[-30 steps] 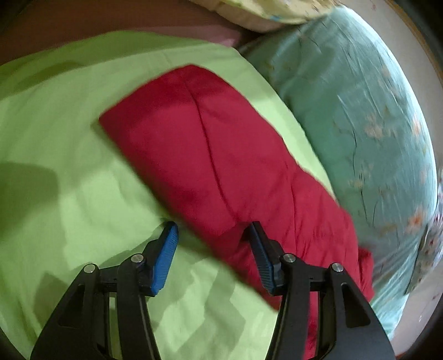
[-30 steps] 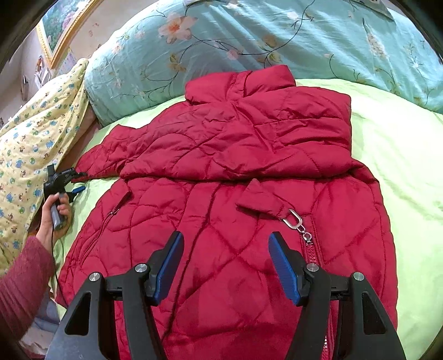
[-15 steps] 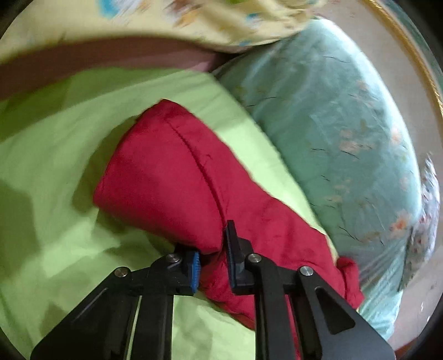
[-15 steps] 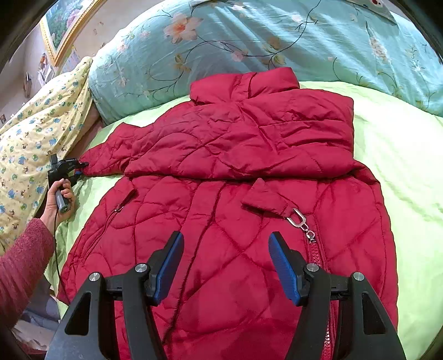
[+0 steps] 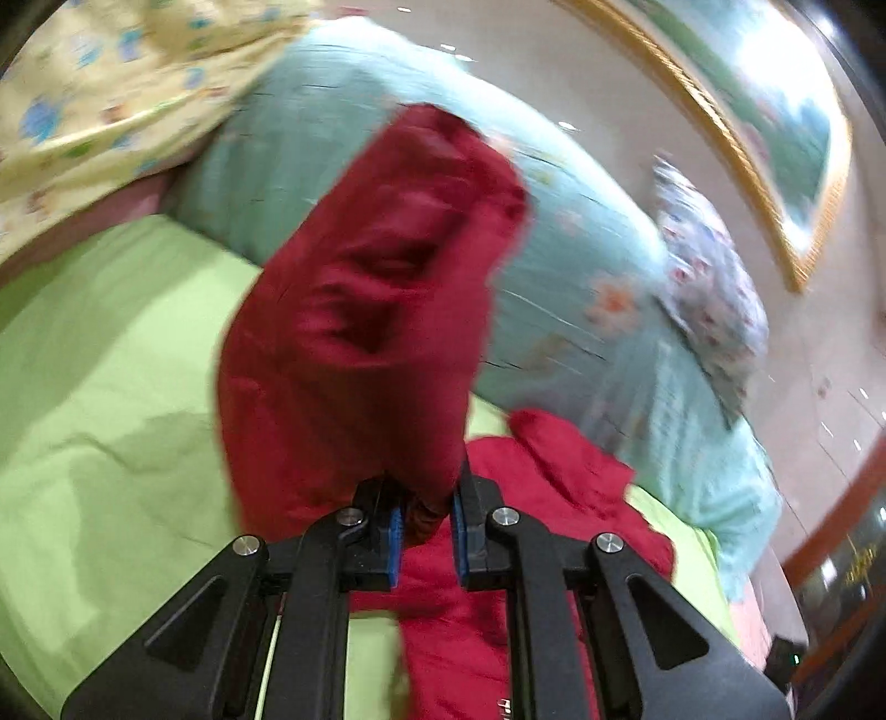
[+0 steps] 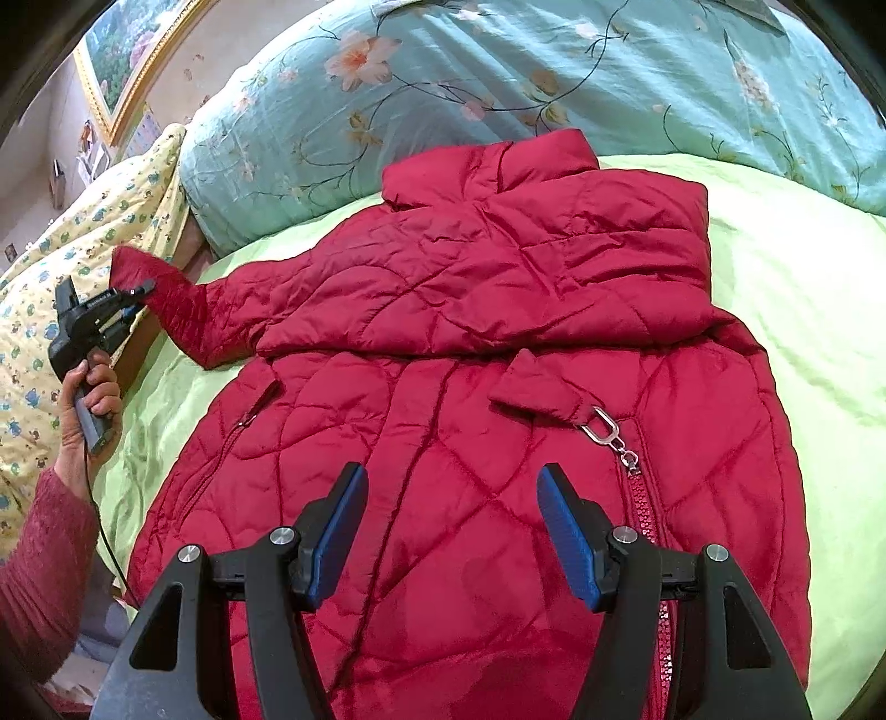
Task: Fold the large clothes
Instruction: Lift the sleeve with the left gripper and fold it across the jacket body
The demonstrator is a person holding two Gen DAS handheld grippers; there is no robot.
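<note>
- Red quilted jacket (image 6: 470, 443) lies front-up on the lime-green bed sheet (image 6: 803, 288), its collar toward the teal floral pillow (image 6: 498, 83).
- Your left claw (image 5: 423, 526) is clamped on the jacket's sleeve (image 5: 360, 310), holding the cuff end off the sheet.
- Your right claw (image 6: 451, 531) hovers over the lower front, jaws spread wide and holding nothing, beside the zipper pull (image 6: 606, 432).

A bed (image 6: 803, 266) with a lime sheet lies under the fingers; beyond them a teal floral pillow (image 6: 498, 72), left a yellow quilt (image 6: 83, 232), a gilt-framed painting (image 6: 133, 50) on the wall.
</note>
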